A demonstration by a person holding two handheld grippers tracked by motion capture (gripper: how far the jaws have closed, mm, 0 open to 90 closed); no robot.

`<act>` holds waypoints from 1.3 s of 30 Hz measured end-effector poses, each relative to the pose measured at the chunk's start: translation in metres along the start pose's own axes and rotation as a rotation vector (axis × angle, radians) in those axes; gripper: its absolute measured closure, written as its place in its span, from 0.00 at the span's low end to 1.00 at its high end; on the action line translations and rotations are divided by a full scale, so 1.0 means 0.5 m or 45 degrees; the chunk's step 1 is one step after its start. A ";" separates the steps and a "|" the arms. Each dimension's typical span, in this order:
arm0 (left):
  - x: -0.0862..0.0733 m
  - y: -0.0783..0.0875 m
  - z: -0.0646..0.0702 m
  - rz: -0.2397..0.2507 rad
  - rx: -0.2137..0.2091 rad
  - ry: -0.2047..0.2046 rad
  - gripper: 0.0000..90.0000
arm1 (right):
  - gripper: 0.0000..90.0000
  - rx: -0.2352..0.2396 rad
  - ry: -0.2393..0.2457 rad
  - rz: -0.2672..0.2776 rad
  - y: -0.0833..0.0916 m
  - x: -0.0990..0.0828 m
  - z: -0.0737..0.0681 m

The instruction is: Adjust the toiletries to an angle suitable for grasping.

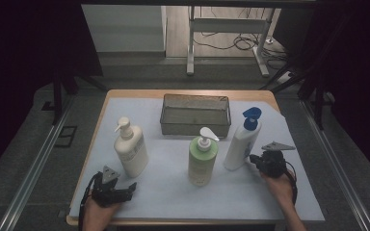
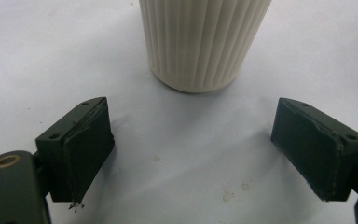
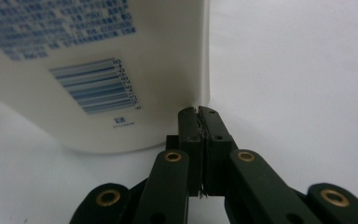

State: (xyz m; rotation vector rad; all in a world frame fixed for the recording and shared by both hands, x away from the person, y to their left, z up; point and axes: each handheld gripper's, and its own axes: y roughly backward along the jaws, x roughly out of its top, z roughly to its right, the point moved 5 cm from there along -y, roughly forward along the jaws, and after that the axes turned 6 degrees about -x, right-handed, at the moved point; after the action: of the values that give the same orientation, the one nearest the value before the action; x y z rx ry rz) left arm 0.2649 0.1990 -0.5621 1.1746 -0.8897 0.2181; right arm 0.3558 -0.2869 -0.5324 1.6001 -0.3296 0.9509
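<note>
Three bottles stand on the white-covered table (image 1: 173,192). A cream pump bottle (image 1: 130,148) is at the left; its ribbed base (image 2: 203,42) rises just beyond my left gripper (image 2: 193,151), whose jaws stand wide open with nothing between them. That left gripper (image 1: 134,186) rests near the front edge. A green pump bottle (image 1: 202,158) stands in the middle. The white bottle with a blue flip cap (image 1: 241,140) is at the right, tilted. My right gripper (image 3: 200,111) is shut on nothing, its tips touching the lower side of that white bottle (image 3: 88,74). In the high view the right gripper (image 1: 253,160) sits against it.
A grey wire-mesh basket (image 1: 195,115) stands at the back middle of the table. Bare white cover lies in front of the bottles. Beyond the table are metal table legs (image 1: 191,48) and cables on the floor.
</note>
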 end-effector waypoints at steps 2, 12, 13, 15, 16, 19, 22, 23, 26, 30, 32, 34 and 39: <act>0.000 0.000 0.000 0.000 0.000 0.000 0.14 | 0.98 -0.005 -0.002 -0.004 -0.010 0.008 0.001; 0.000 0.000 0.000 -0.002 0.001 -0.002 0.14 | 0.95 -0.010 -0.003 -0.025 -0.034 0.016 0.001; 0.000 0.000 0.000 0.000 0.000 0.000 0.14 | 0.95 0.007 -0.012 -0.027 -0.030 0.014 -0.001; 0.000 0.000 0.000 0.000 0.001 -0.001 0.14 | 0.95 0.017 -0.005 -0.020 -0.022 0.010 -0.006; 0.000 0.000 0.000 0.000 0.001 -0.001 0.14 | 0.96 0.022 0.006 -0.017 -0.017 0.009 -0.008; 0.000 0.000 0.000 0.000 0.002 -0.001 0.14 | 0.99 0.055 0.018 -0.006 0.001 0.003 -0.021; 0.000 0.000 0.000 0.000 0.001 -0.001 0.14 | 0.99 0.099 0.034 0.003 0.018 -0.005 -0.038; 0.000 0.000 0.000 0.000 0.001 -0.001 0.14 | 0.99 0.131 0.042 0.020 0.027 -0.010 -0.047; 0.000 0.000 0.000 0.000 0.001 -0.001 0.14 | 0.99 0.169 0.057 0.041 0.036 -0.014 -0.057; 0.000 0.000 0.000 0.001 0.002 -0.001 0.14 | 0.98 0.199 0.132 0.062 0.050 -0.018 -0.076; 0.000 0.000 0.000 0.000 0.002 -0.002 0.14 | 0.96 0.204 0.135 0.053 0.053 -0.017 -0.083; 0.000 0.000 0.000 0.000 0.002 -0.002 0.14 | 0.95 0.223 0.134 0.051 0.053 -0.016 -0.100; 0.000 0.000 0.000 0.000 0.002 -0.002 0.14 | 0.95 0.247 0.142 0.038 0.048 -0.012 -0.128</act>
State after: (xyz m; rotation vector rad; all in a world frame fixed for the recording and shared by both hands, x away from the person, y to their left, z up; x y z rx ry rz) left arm 0.2647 0.1990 -0.5622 1.1759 -0.8910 0.2182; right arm 0.3105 -0.2363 -0.5215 1.7134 -0.1887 1.1180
